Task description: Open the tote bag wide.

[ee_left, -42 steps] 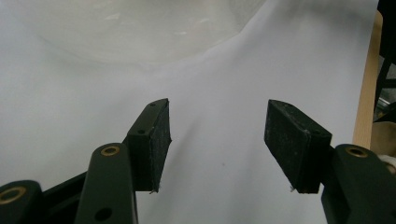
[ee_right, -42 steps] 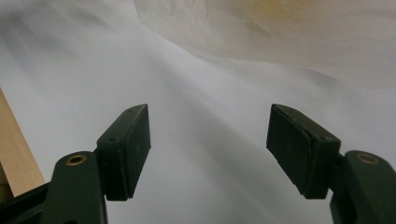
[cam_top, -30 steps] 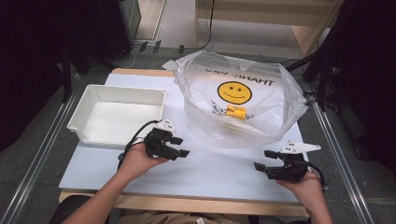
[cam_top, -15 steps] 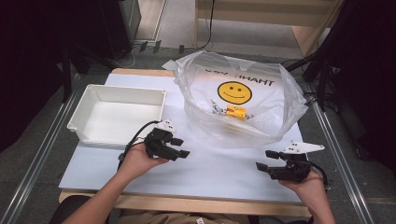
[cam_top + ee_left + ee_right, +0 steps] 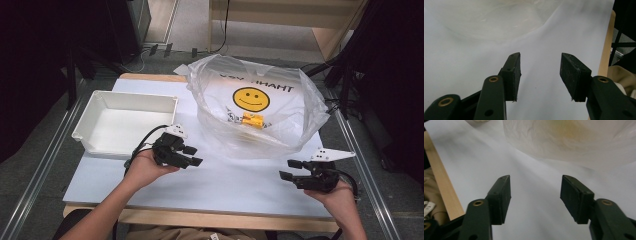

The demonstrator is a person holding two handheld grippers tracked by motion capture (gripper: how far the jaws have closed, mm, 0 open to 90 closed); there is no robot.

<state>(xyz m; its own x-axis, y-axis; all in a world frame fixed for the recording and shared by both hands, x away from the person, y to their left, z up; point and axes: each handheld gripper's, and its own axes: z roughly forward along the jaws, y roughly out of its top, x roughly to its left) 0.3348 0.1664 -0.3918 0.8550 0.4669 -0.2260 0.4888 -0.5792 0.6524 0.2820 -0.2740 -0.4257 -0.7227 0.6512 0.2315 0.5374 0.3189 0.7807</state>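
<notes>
A clear plastic bag (image 5: 257, 107) with a yellow smiley face printed on it stands open on the white table (image 5: 235, 180). Small yellow and white items (image 5: 251, 119) lie inside it. My left gripper (image 5: 194, 156) hovers just left of the bag, pointing right; its jaws have just been closing and nothing sits between them (image 5: 540, 72). My right gripper (image 5: 290, 170) is near the front right of the table, pointing left, jaws likewise closing in on nothing (image 5: 536, 195). The bag's wall (image 5: 574, 140) fills the background ahead of it, and also appears as the bag (image 5: 494, 20) beyond the left gripper.
A white rectangular tray (image 5: 125, 122) stands at the left of the table, with nothing inside. The table's wooden front edge (image 5: 200, 219) runs along the near side. Metal rails (image 5: 45, 165) flank the table on both sides.
Both grippers' jaws stand slightly narrower than before. The hands have stayed in place.
</notes>
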